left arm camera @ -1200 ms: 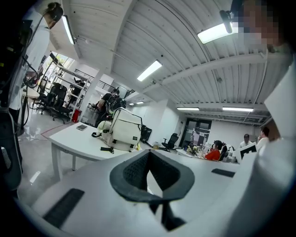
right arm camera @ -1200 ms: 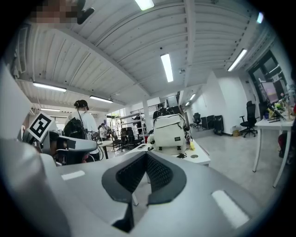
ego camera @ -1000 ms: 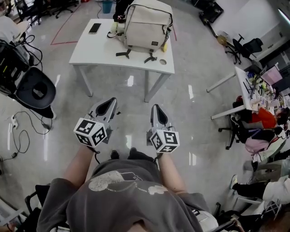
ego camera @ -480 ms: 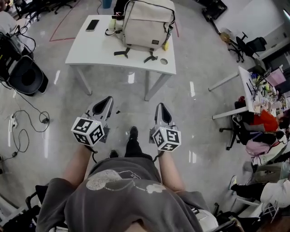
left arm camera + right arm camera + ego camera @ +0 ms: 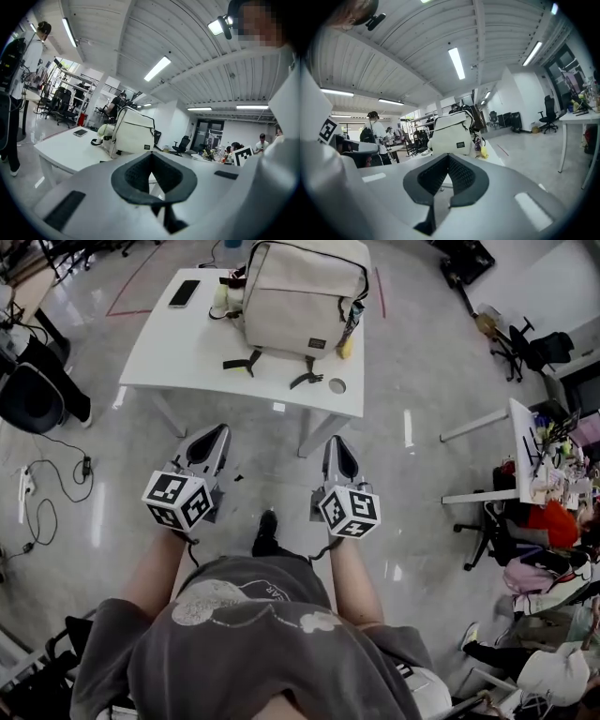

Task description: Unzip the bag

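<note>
Well short of the white rectangular table (image 5: 178, 343), the person stands on the glossy grey floor with both bare forearms stretched forward and low, side by side and apart. Each hand carries its tool level, noses aimed ahead at the table. The left gripper (image 5: 221, 430) has its dark pads pressed together with nothing between them, as the left gripper view shows (image 5: 151, 153). The right gripper (image 5: 336, 439) is likewise pressed together and empty in the right gripper view (image 5: 448, 154). Neither touches anything.

On the far half of the tabletop stands the cream canvas backpack with black trim (image 5: 300, 296). Both gripper views show it upright (image 5: 136, 136) (image 5: 452, 131), its long axis vertical. Its broad front panel, with a small dark label low down, faces the person, and two black straps trail from its base towards the near edge. A black phone (image 5: 184, 293) lies flat to the person's left of it, apart, and a small yellow object (image 5: 346, 349) sits just beside its right lower corner.
</note>
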Demonstrator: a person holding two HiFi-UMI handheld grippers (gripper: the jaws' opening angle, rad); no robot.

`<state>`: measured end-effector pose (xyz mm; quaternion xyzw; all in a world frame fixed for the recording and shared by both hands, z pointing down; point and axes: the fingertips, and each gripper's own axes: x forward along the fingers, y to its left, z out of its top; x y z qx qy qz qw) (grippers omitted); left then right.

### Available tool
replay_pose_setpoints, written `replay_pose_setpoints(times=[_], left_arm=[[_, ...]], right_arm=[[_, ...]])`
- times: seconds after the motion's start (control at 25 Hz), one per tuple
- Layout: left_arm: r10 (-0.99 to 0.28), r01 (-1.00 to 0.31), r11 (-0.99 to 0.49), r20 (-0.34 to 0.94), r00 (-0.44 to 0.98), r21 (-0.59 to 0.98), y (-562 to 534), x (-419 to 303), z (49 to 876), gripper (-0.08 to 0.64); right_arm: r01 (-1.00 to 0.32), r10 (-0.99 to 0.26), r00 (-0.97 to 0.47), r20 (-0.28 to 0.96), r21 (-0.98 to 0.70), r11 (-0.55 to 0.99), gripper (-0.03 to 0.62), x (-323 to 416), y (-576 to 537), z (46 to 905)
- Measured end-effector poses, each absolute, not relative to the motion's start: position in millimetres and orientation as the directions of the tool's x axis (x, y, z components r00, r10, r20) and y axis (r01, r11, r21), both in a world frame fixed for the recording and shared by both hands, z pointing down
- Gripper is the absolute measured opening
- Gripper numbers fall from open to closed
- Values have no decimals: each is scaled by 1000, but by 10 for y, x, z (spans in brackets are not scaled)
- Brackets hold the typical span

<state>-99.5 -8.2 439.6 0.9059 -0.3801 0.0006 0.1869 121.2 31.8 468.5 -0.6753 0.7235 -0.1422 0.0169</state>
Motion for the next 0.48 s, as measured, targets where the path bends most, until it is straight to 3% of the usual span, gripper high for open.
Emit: replay_pose_setpoints(times=[0.48], left_arm=[[-727, -733, -601, 165, 667, 318, -700, -247, 4452, 6]], right_arm=[[-959, -970, -148, 194, -267, 93, 0, 1929, -353, 4845]])
